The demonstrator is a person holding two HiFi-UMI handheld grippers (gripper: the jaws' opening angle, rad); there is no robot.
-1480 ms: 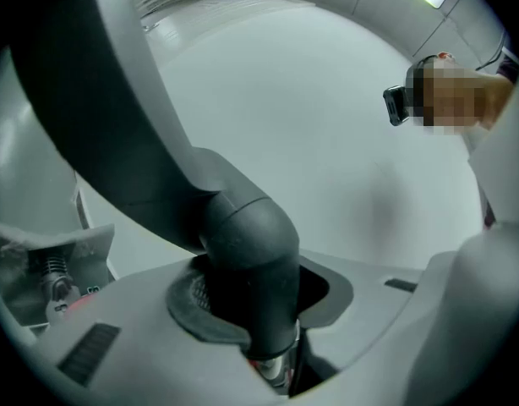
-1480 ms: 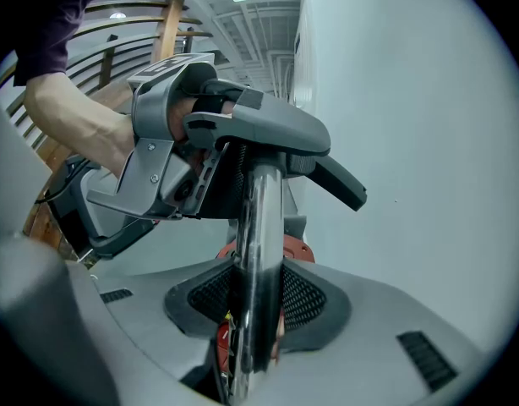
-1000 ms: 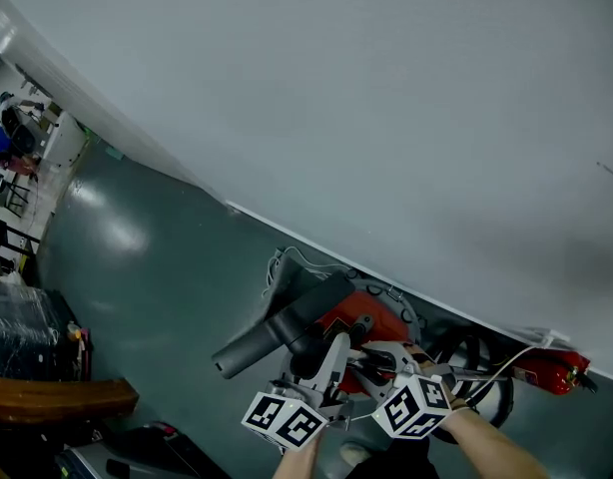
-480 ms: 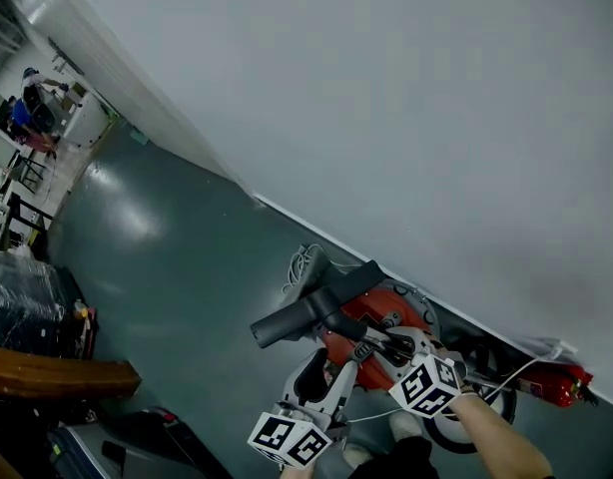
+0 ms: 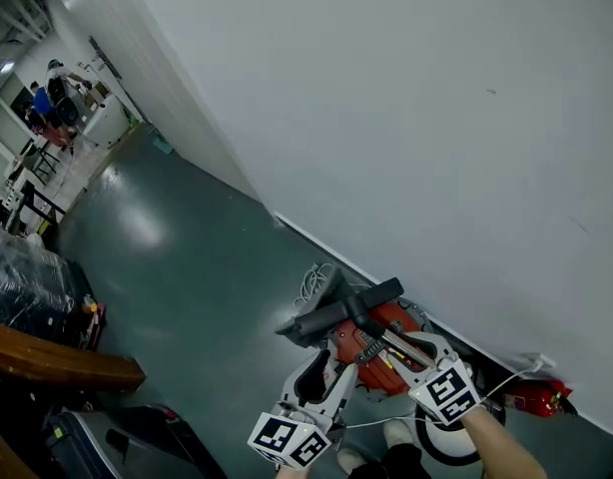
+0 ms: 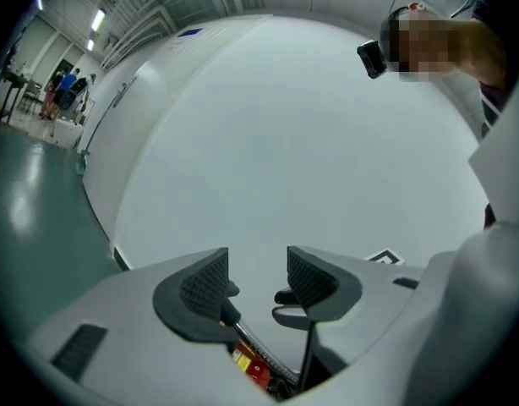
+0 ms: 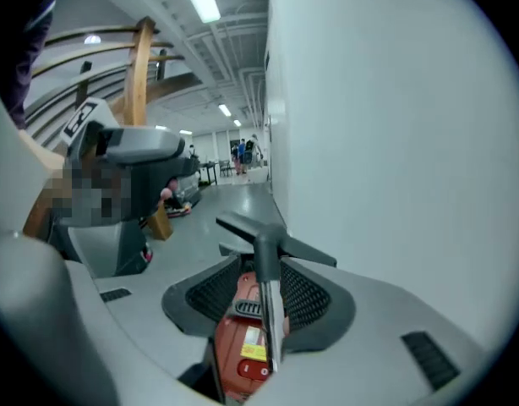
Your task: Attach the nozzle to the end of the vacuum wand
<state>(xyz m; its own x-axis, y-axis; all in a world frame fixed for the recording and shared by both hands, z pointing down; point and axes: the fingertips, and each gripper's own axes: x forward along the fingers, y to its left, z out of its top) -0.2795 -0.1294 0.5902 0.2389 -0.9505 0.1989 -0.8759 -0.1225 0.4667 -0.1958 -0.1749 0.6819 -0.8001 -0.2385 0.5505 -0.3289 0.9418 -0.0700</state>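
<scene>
Judging by the floor nozzle [image 5: 338, 312] seated on the vacuum wand [image 7: 272, 311], you're nearly done. The fingers of your right gripper [image 7: 259, 290] are opening around the wand, and those of your left gripper [image 6: 258, 282] are closing on nothing.

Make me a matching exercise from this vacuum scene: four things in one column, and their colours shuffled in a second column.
Things:
1. nozzle
2. vacuum body
3. wand
4. wall

Colours:
A. white
B. silver
C. dark grey
D. red

Pairs: 1-C, 2-D, 3-B, 4-A
</scene>
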